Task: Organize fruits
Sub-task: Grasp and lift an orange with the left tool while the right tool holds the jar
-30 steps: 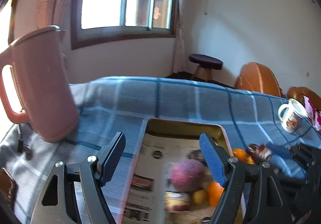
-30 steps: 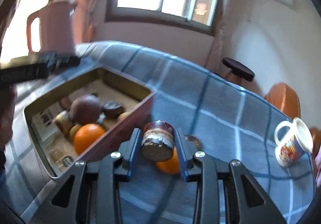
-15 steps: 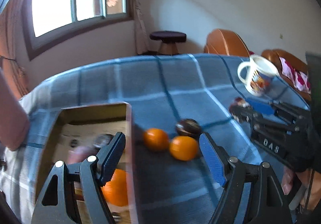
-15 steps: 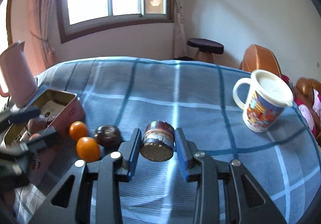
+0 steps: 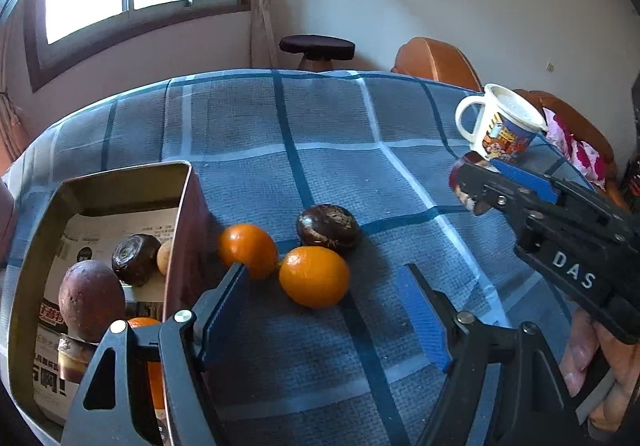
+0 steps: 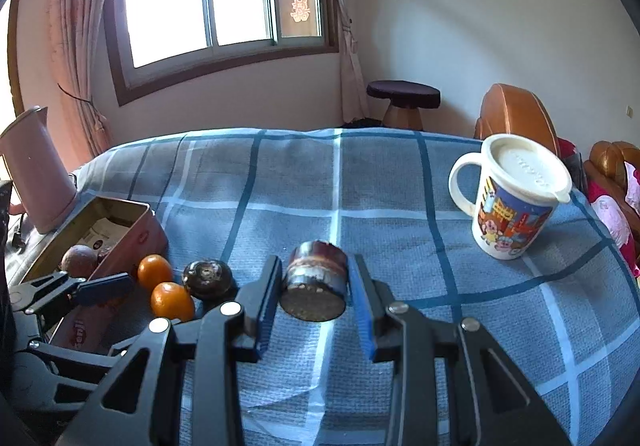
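While the metal tin [image 5: 120,182] runs off the lower left of the left wrist view, its contents show only in part: a dull purple fruit [image 5: 91,300], a dark round one [image 5: 136,264], a pale one half behind the tin wall, and an orange fruit mostly hidden by the left gripper [image 5: 324,310]; printed paper lines the bottom. That gripper's jaws stand released, apart over the blue checked cloth on the table [image 5: 248,126], with nothing between them. Just beyond them, beside the tin's long wall, lie two glossy oranges [image 5: 314,276] touching each other and a wrinkled dark brown fruit [image 5: 328,226] just behind. The right gripper [image 6: 316,286] is clenched on a short dark cylinder-shaped piece [image 6: 314,286] with a rough flat end; what it is cannot be made out. A lidded cartoon mug [image 6: 512,206] stands toward the table's right edge, a pink jug [image 6: 36,174] at its left edge.
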### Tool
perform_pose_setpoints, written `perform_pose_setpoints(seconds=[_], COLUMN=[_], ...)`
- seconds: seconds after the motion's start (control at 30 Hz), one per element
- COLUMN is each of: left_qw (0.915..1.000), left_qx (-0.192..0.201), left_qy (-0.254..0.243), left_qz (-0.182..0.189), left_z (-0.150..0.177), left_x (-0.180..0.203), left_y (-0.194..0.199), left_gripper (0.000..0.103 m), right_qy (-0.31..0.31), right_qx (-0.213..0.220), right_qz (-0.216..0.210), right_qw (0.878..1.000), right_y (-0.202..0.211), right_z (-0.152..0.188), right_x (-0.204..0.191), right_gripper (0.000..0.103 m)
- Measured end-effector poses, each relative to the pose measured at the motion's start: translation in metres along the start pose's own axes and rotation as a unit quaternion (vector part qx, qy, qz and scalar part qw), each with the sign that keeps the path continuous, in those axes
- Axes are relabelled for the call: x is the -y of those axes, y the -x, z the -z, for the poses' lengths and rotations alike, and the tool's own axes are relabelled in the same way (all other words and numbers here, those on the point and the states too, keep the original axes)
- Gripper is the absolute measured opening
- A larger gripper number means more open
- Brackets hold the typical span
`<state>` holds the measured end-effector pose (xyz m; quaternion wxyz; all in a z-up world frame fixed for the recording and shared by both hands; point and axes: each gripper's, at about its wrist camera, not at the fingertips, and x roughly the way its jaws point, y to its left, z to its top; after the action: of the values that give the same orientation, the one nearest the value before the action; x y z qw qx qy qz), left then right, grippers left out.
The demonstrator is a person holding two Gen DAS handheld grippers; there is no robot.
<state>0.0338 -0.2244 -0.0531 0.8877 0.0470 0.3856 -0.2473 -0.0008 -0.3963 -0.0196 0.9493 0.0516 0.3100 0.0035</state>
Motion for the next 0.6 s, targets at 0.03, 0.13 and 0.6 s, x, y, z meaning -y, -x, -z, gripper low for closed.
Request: perform_pose_setpoints(seconds=[0.03,0.13,0.6], left_qw=[1.0000,0.9997,0.9991], left_qx=[-0.003,-0.010,-0.026], left_qy=[-0.003,-0.014,-0.013], left_qz=[0.002,-0.019,-0.030], left_z=[0.000,0.002,0.000], left_x=[0.002,0.007,0.007], left_y=[-0.001,-0.007,-0.020], left_gripper=[0.077,0.076,0.043], right_qy=[0.000,0.001,0.003], right_qx=[0.000,0.001,-0.003], right_qz=[0.000,-0.001,-0.004], right_qw=[1.000,1.000,1.000], right_y=[0.000,0.001,-0.002], right_z=[0.000,0.000,0.002], right_x=[0.000,-0.001,-0.005], right_gripper=[0.037,0.037,0.037])
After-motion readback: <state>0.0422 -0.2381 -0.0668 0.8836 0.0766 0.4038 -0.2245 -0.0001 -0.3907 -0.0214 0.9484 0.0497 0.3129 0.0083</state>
